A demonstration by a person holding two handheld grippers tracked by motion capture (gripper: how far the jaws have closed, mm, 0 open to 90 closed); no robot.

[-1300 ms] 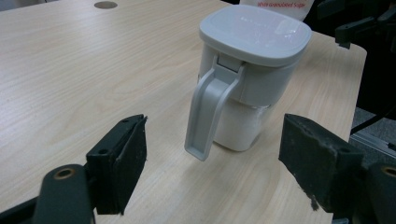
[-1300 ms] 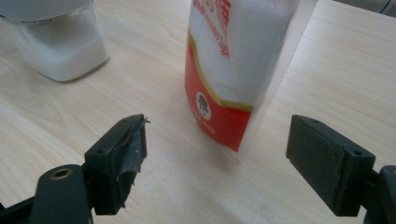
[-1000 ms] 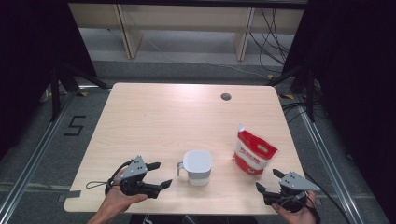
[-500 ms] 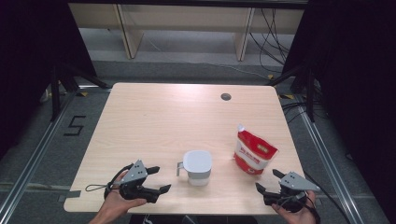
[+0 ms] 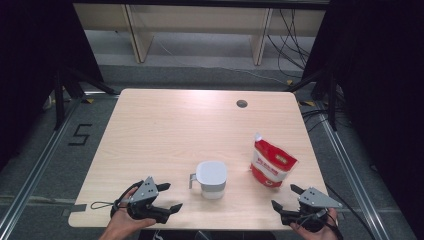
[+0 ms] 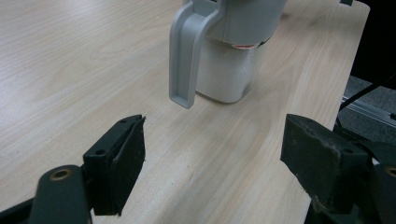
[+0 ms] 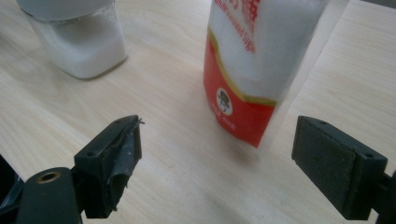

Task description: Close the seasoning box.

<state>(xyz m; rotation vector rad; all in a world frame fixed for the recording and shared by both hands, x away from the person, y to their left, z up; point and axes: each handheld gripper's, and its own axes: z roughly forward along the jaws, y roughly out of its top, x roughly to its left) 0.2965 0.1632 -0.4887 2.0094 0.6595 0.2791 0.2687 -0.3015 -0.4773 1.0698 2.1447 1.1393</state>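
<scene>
Both tools, left tool (image 5: 168,196) & right tool (image 5: 282,198), are hovering released at counter (image 5: 165,125) front edge; approaching jug (image 5: 211,178) handle & pouch (image 5: 271,164) squarely, w/o tipping.

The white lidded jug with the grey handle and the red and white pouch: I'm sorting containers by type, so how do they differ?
The white lidded jug with the grey handle is rigid and squarish with a flat lid; the red and white pouch is a soft bag with a crumpled top. The jug has a side handle; the pouch has none. The jug is plain; the pouch carries print. Both stand upright on the light wooden table and hold something white.
</scene>
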